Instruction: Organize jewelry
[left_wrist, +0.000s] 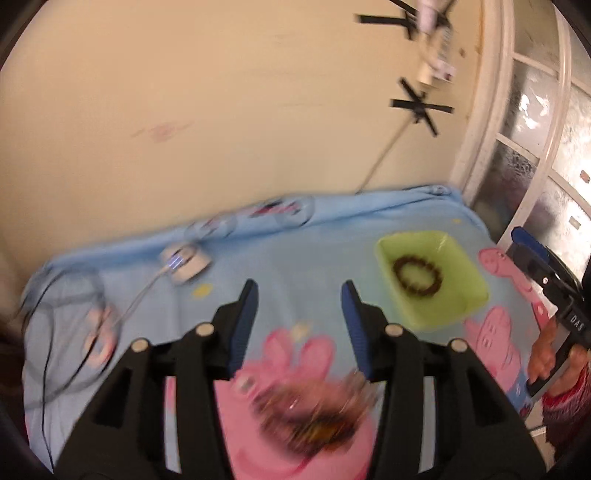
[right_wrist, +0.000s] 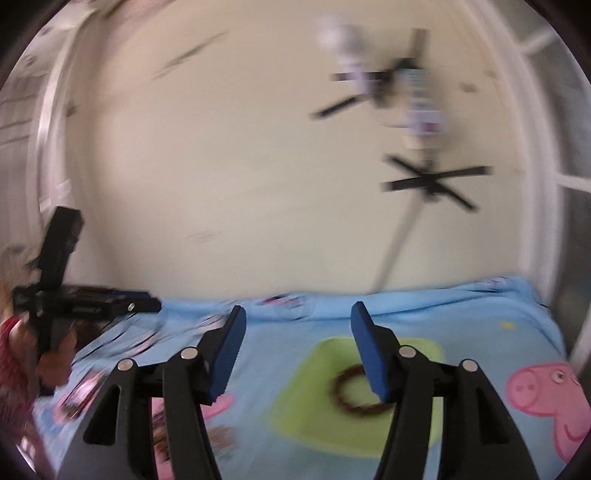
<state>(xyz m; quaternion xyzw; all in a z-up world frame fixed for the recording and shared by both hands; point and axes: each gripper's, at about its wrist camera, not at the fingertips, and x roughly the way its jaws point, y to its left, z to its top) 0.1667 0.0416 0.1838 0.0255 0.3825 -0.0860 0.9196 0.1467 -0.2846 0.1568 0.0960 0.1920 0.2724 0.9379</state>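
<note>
A green square tray (left_wrist: 463, 273) sits on the blue cartoon cloth and holds a dark beaded bracelet (left_wrist: 417, 276). In the left wrist view my left gripper (left_wrist: 299, 293) is open and empty above a blurred heap of jewelry (left_wrist: 314, 413) lying low between its arms. The right gripper shows at the right edge (left_wrist: 546, 273). In the right wrist view my right gripper (right_wrist: 297, 317) is open and empty above the tray (right_wrist: 306, 402) and bracelet (right_wrist: 351, 400). The left gripper shows at the left (right_wrist: 85, 299). Both views are motion-blurred.
A white round device (left_wrist: 186, 262) with a cable lies at the back left of the cloth. Black cables (left_wrist: 55, 332) loop at the left edge. A cream wall with taped black crosses (left_wrist: 421, 107) stands behind. A window frame (left_wrist: 517, 147) is at the right.
</note>
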